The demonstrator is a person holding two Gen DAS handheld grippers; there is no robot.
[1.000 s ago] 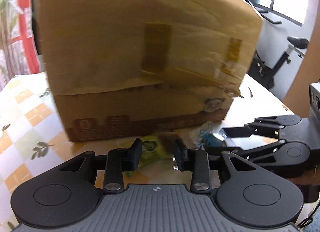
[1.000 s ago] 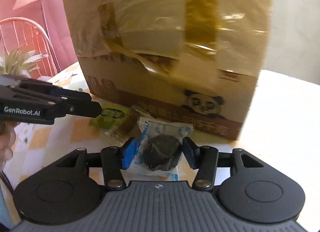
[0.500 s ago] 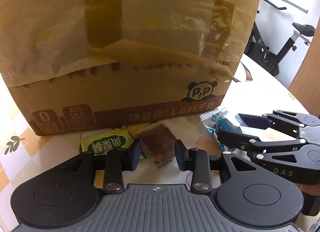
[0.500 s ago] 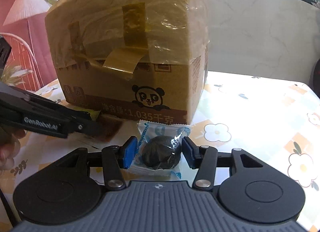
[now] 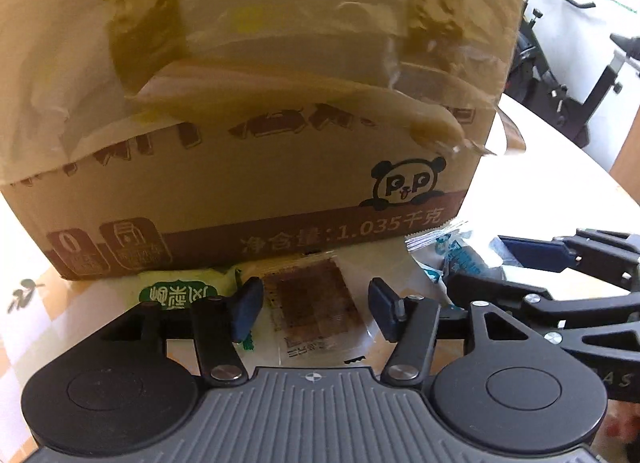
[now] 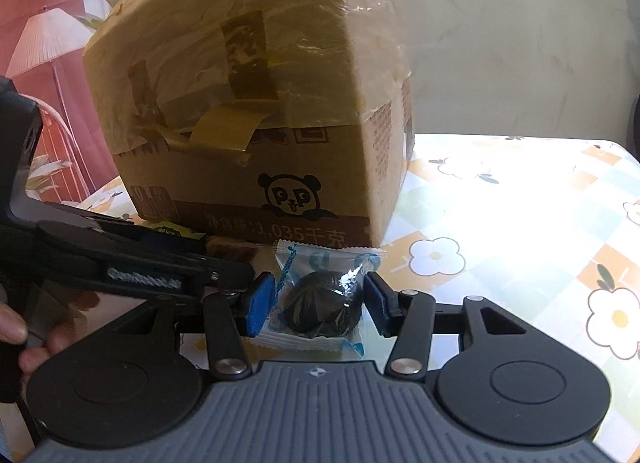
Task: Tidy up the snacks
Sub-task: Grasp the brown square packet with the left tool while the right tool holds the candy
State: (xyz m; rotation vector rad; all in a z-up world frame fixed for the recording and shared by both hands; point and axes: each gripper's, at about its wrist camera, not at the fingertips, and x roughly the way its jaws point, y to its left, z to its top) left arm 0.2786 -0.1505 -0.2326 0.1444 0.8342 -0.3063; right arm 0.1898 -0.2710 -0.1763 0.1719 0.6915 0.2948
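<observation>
Three wrapped snacks are lined along the foot of the cardboard box: a green packet, a brown wafer packet and a blue-and-white cookie packet. The left gripper has been brought closer since half a second ago; its fingers have just been opening and are spread beside the wafer packet, not pressing it. The right gripper is seen closed on the cookie packet. Open bench is left rightward; the box blocks the way ahead.
</observation>
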